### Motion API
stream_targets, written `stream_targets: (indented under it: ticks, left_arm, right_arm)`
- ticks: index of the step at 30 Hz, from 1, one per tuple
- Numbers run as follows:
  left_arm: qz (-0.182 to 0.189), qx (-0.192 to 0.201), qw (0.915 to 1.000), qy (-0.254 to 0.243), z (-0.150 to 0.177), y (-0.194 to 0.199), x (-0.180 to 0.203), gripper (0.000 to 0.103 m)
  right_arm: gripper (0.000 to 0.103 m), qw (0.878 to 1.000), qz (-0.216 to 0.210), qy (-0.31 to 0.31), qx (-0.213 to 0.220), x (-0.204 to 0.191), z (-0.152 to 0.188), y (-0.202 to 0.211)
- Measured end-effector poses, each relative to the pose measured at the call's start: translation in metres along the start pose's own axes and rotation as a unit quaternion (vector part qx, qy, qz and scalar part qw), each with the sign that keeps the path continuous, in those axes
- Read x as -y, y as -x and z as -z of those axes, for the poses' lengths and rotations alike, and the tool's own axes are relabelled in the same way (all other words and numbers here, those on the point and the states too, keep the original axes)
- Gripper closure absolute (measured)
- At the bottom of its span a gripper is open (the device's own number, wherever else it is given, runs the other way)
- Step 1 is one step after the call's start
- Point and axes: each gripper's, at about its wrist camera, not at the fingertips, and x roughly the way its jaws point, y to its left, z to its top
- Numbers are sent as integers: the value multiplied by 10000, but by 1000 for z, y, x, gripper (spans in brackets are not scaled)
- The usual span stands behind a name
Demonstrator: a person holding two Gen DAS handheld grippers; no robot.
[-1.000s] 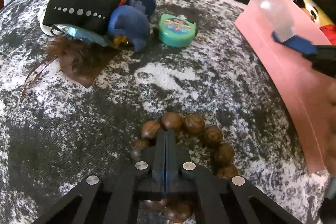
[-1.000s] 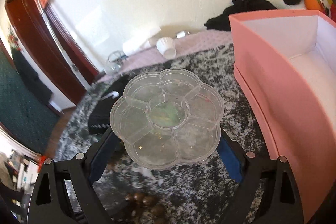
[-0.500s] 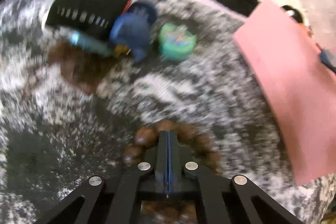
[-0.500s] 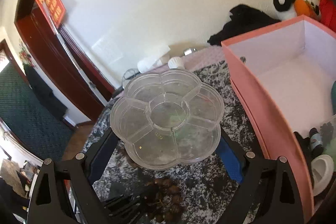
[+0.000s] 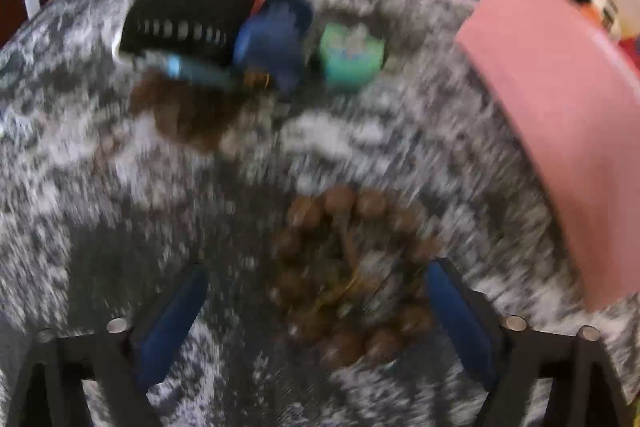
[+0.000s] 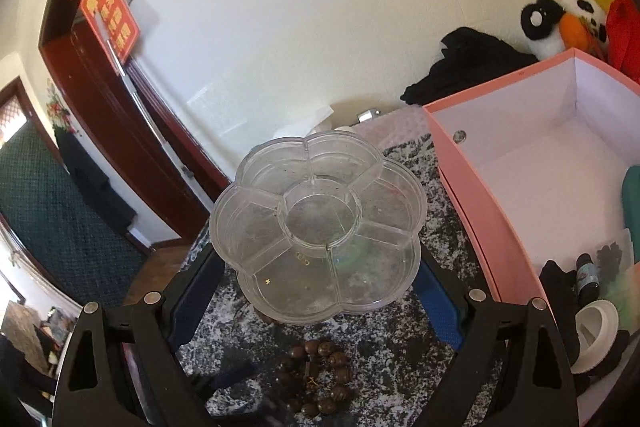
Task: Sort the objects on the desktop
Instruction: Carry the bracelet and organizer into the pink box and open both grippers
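A: What is the right claw [image 6: 318, 291] grasping?

B: A clear plastic tray [image 6: 318, 227], flower-shaped, with petal compartments round a circular middle cell. Its blue pads press the tray's two sides, and it hangs above the mottled grey-and-white tabletop [image 6: 404, 359], beside the pink box [image 6: 476, 211] with white inner walls.

A: And the left claw [image 5: 316, 323]?

B: Released; its jaws have just been opening. The bracelet of round brown wooden beads [image 5: 352, 275] lies on the cloth between the spread fingers, which do not press it.

A: Any writing?

B: A red sign [image 6: 109, 11] with yellow characters by the door, too small to read. The green case [image 5: 352, 57] has a blurred label.
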Motion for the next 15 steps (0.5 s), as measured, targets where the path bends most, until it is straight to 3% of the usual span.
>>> stream_targets:
  ticks: [2, 3, 6, 7, 8, 15]
  left_arm:
    - [-117, -108, 9997, -173, 8, -11, 1, 8]
    - [-147, 72, 9996, -234, 14, -17, -1, 6]
    - [-582, 297, 9970, -424, 15, -27, 1, 23]
    - [-682, 402, 9952, -573, 14, -25, 6, 61]
    - [-671, 401, 9953, -571, 12, -22, 8, 86]
    - [-591, 911, 9933, -399, -1, 17, 13, 86]
  right_arm:
    - [10, 9999, -72, -93, 23, 2, -3, 2]
    - [10, 9999, -85, -115, 33, 3, -3, 0]
    - [10, 9998, -114, -119, 63, 2, -4, 1]
    - [10, 9999, -117, -108, 58, 2, -4, 2]
    - [10, 9999, -120, -96, 52, 2, -4, 2]
    - [10, 9997, -153, -174, 106, 7, -7, 5]
